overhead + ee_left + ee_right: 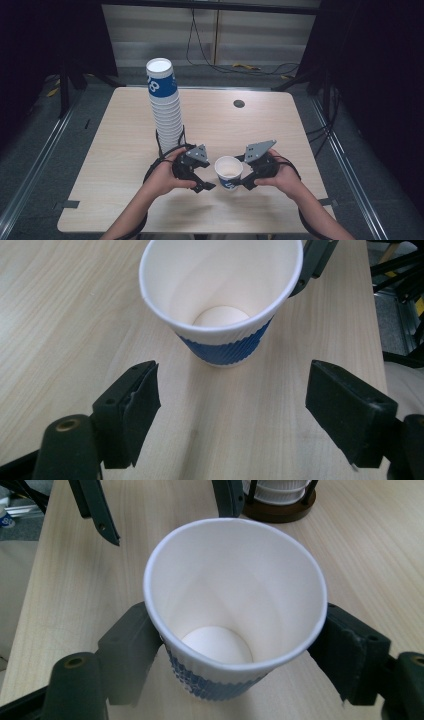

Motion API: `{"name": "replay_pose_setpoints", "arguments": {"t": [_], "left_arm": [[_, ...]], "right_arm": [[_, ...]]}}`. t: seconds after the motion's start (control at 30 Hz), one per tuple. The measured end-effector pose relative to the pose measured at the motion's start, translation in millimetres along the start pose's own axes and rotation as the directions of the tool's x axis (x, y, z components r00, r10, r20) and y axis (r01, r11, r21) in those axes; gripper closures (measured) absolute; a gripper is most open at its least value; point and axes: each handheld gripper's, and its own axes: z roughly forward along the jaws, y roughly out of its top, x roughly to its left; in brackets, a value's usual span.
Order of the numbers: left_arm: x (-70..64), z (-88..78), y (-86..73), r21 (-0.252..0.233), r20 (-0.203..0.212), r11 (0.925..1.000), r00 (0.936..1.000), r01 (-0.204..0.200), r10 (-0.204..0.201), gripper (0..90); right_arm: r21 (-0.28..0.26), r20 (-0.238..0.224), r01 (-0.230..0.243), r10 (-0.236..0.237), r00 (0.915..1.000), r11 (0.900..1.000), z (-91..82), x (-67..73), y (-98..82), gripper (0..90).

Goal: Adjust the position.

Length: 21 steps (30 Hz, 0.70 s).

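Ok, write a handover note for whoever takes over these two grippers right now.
Left gripper: open, empty, aimed at the single cup.
Right gripper: jaws either side of that cup; can't tell whether they press it.
Cup stack: in its holder toward the back left of the table.
Done: one cup is apart from the stack, upright near the front edge.
Left: probably let go of it and fetch the next.

Cup (pixel 229 172) upright on table (pixel 120 165), near front edge, btwn left gripper (pixel 202 186) and right gripper (pixel 248 183). Cup stack (pixel 164 102) in holder behind left gripper, twd table centre. Hole (pixel 239 103) at far side, right of stack.
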Motion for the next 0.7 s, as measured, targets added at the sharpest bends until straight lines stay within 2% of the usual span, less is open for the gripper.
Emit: {"name": "replay_pose_setpoints", "arguments": {"t": [0.13, 0.23, 0.4, 0.57, 0.7], "left_arm": [[-0.7, -1.0, -2.3, 0.001, -0.004, 1.0, 1.0, 0.0, 0.0, 21.3], [-1.0, -1.1, -4.3, 0.005, -0.005, 1.0, 1.0, 0.0, 0.0, 21.3], [-2.1, -2.2, -6.6, 0.011, -0.006, 0.9999, 1.0, 0.003, -0.003, 21.3], [-0.4, -6.3, -9.7, 0.015, -0.014, 0.9999, 0.9999, 0.003, -0.002, 21.1], [0.4, -9.3, -12.9, 0.006, -0.019, 0.9999, 0.9997, 0.013, -0.012, 21.1]], "right_arm": [[0.006, 0.01, -0.001, 0.001, 0.9999, 1.0, 0.7, 1.5, -6.0, 21.2], [-0.012, 0.026, -0.013, 0.013, 0.9996, 1.0, 0.9, 3.0, -10.1, 20.9], [-0.005, 0.026, -0.018, 0.019, 0.9995, 1.0, 1.7, 4.6, -11.9, 20.9], [-0.005, 0.019, -0.071, 0.071, 0.9973, 0.997, 2.0, 4.5, -14.7, 14.4], [0.0, 0.015, -0.09, 0.09, 0.9958, 0.996, 1.4, 5.1, -16.8, 12.8]]}}
